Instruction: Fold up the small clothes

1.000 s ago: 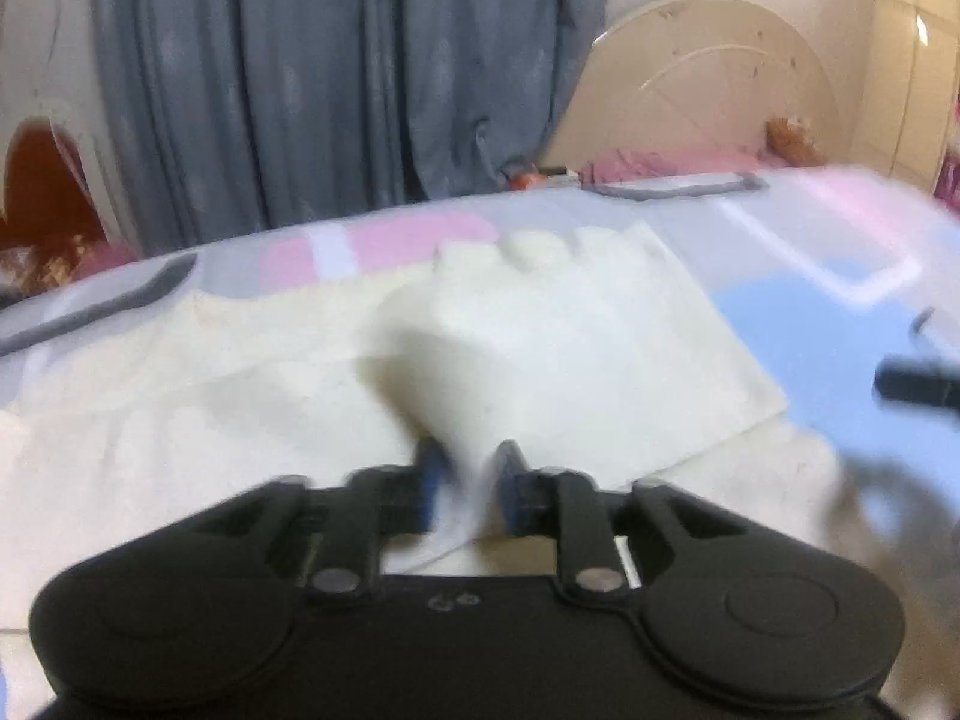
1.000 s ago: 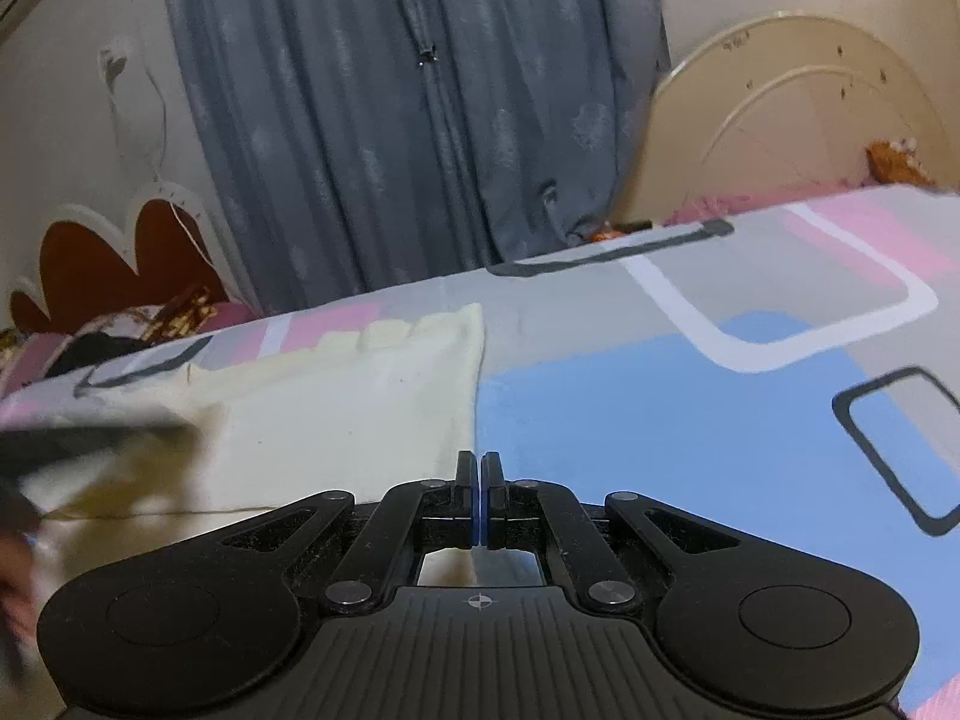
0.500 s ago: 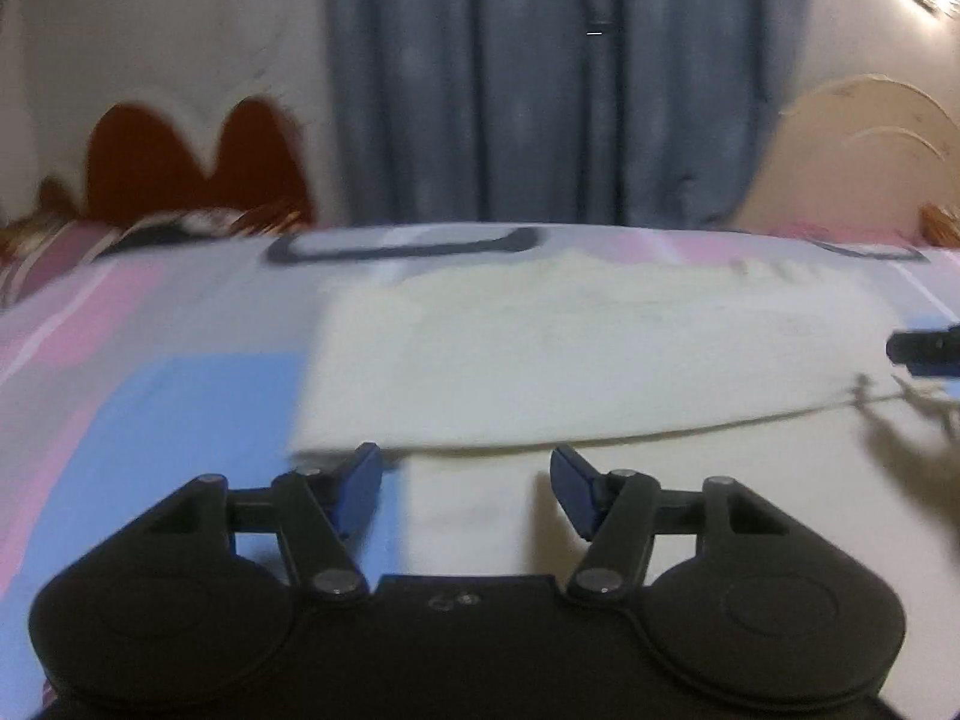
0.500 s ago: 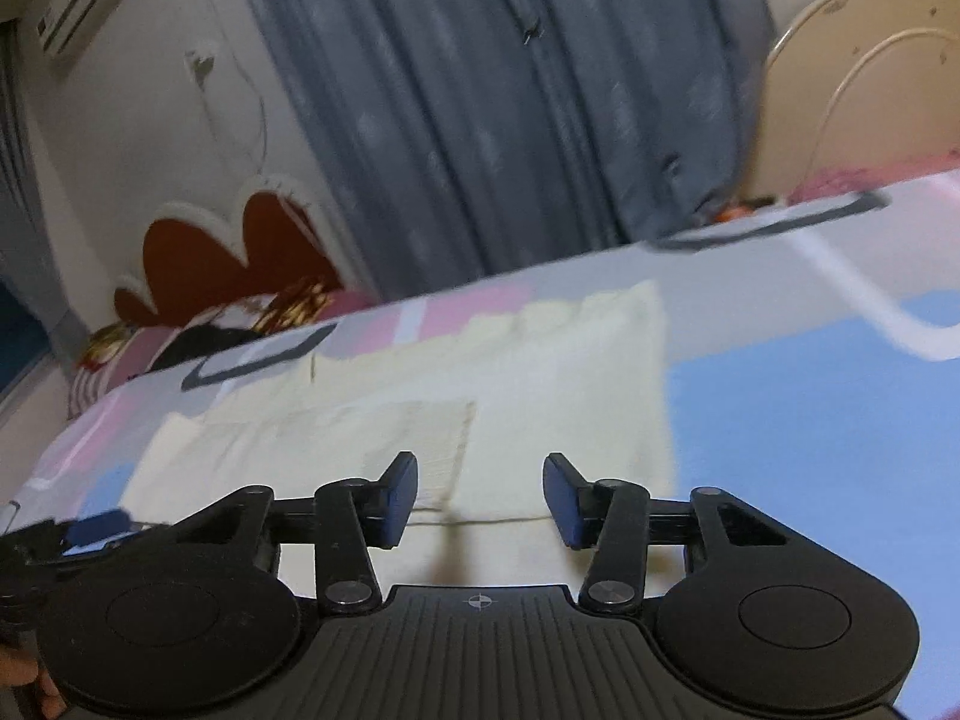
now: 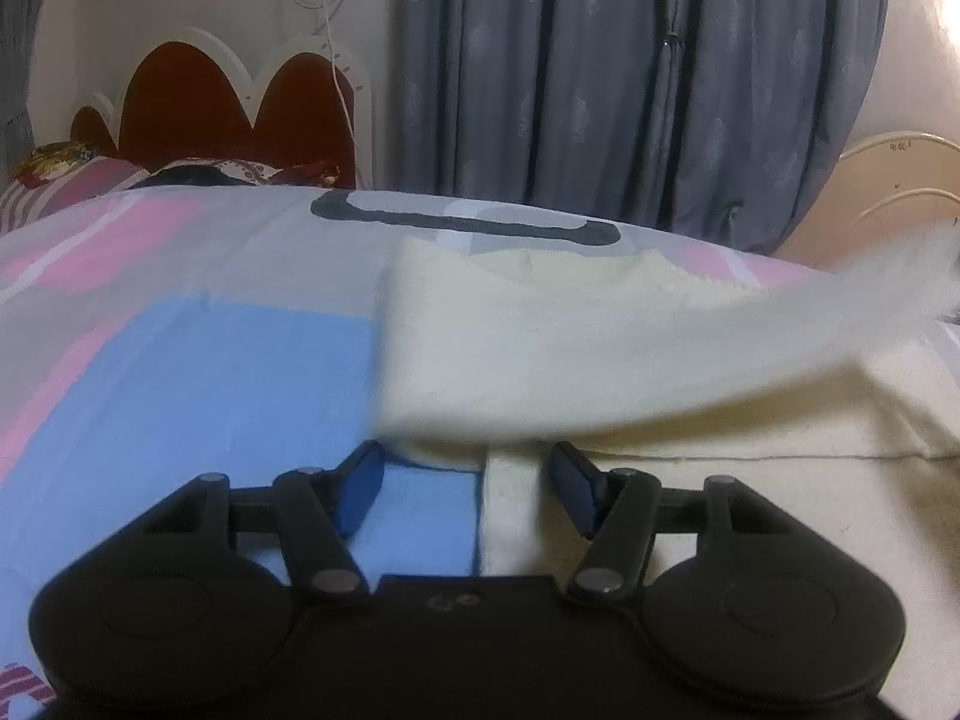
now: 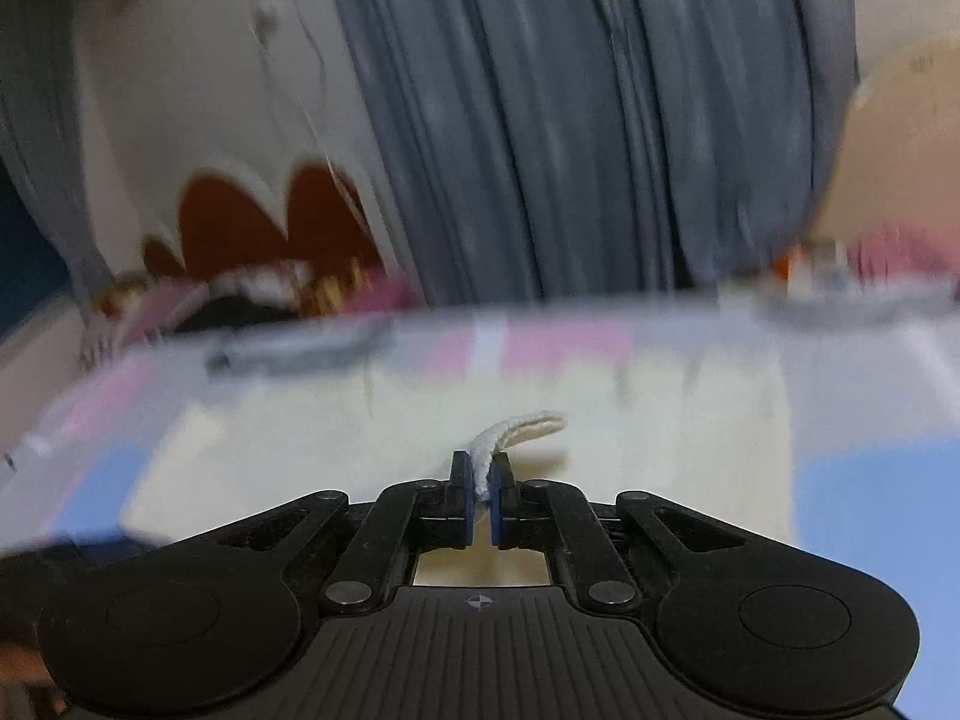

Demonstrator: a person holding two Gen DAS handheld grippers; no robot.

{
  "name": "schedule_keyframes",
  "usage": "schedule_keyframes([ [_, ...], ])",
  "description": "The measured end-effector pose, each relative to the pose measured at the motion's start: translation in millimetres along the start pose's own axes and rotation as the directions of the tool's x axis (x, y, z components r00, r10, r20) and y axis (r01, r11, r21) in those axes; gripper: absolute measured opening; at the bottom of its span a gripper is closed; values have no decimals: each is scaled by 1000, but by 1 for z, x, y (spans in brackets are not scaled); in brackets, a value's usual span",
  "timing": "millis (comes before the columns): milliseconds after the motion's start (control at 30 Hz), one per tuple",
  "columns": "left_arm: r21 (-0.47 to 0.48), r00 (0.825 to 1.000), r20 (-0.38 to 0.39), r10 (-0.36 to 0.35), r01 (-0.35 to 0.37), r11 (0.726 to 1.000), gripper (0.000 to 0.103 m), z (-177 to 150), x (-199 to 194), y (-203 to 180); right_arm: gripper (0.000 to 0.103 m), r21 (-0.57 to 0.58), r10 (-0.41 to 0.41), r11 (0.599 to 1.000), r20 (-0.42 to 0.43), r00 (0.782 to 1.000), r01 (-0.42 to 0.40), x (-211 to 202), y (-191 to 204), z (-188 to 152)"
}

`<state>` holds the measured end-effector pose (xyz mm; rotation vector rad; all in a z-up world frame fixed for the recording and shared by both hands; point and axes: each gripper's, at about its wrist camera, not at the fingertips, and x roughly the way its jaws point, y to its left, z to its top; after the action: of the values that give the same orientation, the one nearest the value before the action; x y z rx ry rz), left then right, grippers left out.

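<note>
Garment (image 5: 540,354): lies on the bedsheet (image 5: 180,372), right of the sheet's bare part in the left wrist view; its near edge sits just ahead of the left gripper (image 5: 468,474), and one part rises toward the right edge of that view. Right gripper (image 6: 478,480): above the garment, a fold of it between the fingers. Pillows (image 5: 72,180): at the far left end of the bed, against the headboard (image 5: 228,108). Curtain (image 5: 630,78): behind the bed, right of the headboard.
</note>
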<state>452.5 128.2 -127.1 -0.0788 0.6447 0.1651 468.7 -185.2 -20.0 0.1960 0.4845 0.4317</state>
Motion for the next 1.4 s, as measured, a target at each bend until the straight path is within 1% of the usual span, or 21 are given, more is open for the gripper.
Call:
schedule_keyframes([
  [67,6,1000,5,3,-3,1000,58,-3,0,1,4,-57,-12,998,96,995,17,-23,0,10],
  [100,10,1000,8,3,-3,1000,55,-4,0,0,4,-80,-28,996,93,995,35,-25,-5,9],
  [167,13,1000,12,4,-4,1000,50,-4,1,0,4,-93,-90,992,-9,996,88,-10,-22,-2],
  [233,11,1000,15,3,-4,1000,48,-6,-3,0,4,-53,-107,993,-89,990,102,1,-40,-18],
  [300,6,1000,19,4,-4,1000,42,-7,-4,1,4,-59,-126,991,-111,986,120,3,-48,-31],
  [400,10,1000,17,2,-2,1000,38,-7,-5,0,4,-43,-134,991,-130,982,129,4,-57,-42],
  [567,22,1000,8,3,-3,1000,38,-6,-5,-3,4,-40,-130,991,-111,985,126,-2,-60,-38],
  [767,33,1000,2,6,-6,999,38,-5,-5,-4,4,-19,-135,991,-141,981,134,0,-63,-43],
  [833,40,1000,-3,7,-6,999,39,-5,-5,-5,4,-21,-150,989,-198,969,149,6,-67,-53],
  [867,50,1000,-12,4,-4,999,46,-4,-5,-5,5,-23,-174,985,-212,962,173,10,-69,-58],
  [900,83,1000,-29,9,-6,997,61,-3,-8,-6,5,-7,-181,983,-200,963,183,9,-71,-60],
  [933,122,999,-33,39,-34,992,66,-1,-13,-8,9,8,-193,980,-178,965,198,3,-71,-59],
  [967,141,998,4,66,-65,988,67,1,-23,-7,14,13,-223,974,-133,966,226,-6,-70,-56],
  [1000,138,996,71,57,-66,988,68,2,-36,-6,15,16,-230,973,-72,971,231,-18,-67,-52],
  [1033,125,993,112,29,-43,991,68,7,-45,-7,15,22,-203,979,-36,979,204,-26,-64,-49],
  [1100,129,990,137,-45,27,991,69,17,-45,-19,15,0,-159,987,-41,986,160,-21,-51,-46],
  [1200,207,995,63,-77,62,976,71,19,-16,-47,15,-51,-122,992,-106,987,117,5,-31,-55],
  [1267,202,997,-24,-76,80,976,76,8,9,-50,15,-79,-178,983,-145,973,168,18,-28,-66],
  [1300,189,996,1,-89,87,978,76,4,9,-46,15,-74,-254,967,-167,953,245,24,-34,-71],
  [1367,191,995,-11,-96,96,977,75,9,4,-43,15,9,-279,959,-157,947,284,20,-50,-70],
  [1400,184,995,14,-98,94,978,74,14,-1,-43,15,19,-282,957,-149,948,288,17,-50,-67],
])
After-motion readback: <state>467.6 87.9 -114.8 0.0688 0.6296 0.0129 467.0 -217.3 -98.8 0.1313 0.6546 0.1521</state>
